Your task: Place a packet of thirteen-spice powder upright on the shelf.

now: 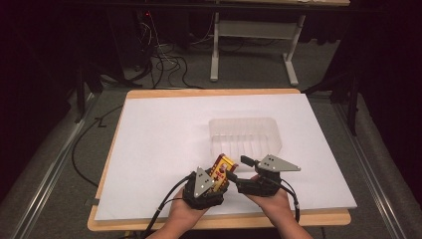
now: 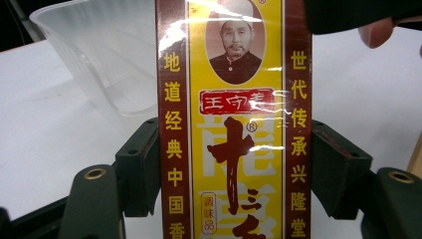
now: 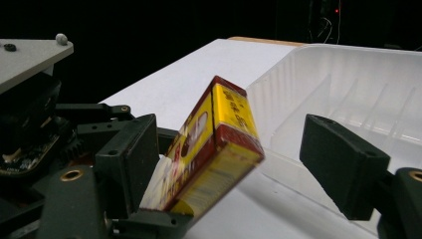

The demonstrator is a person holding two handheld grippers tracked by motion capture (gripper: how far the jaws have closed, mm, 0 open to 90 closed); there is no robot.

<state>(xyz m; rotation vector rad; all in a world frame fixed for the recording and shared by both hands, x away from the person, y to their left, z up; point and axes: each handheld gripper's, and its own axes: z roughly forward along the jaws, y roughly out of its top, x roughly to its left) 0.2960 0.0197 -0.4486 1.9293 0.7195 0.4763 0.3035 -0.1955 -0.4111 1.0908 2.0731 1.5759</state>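
Observation:
A yellow and dark-red box (image 1: pixel 222 166) printed with Chinese characters is tilted up off the white table (image 1: pixel 159 139) near its front edge. My left gripper (image 1: pixel 213 180) is shut on it; in the left gripper view both pads (image 2: pixel 147 159) press the long sides of the box (image 2: pixel 234 124). My right gripper (image 1: pixel 239 168) faces it from the right, open. In the right gripper view the free end of the box (image 3: pixel 219 134) sits between the jaws of my right gripper (image 3: pixel 234 164), close by the left pad (image 3: pixel 127 159), with a wide gap to the right one.
A clear ribbed plastic tub (image 1: pixel 246 135) stands just beyond the grippers at the table's middle, and its near wall (image 3: pixel 298 124) is close behind the box. Past the table's far edge, cables (image 1: pixel 164 59) lie on the floor beside a white desk frame (image 1: pixel 254 40).

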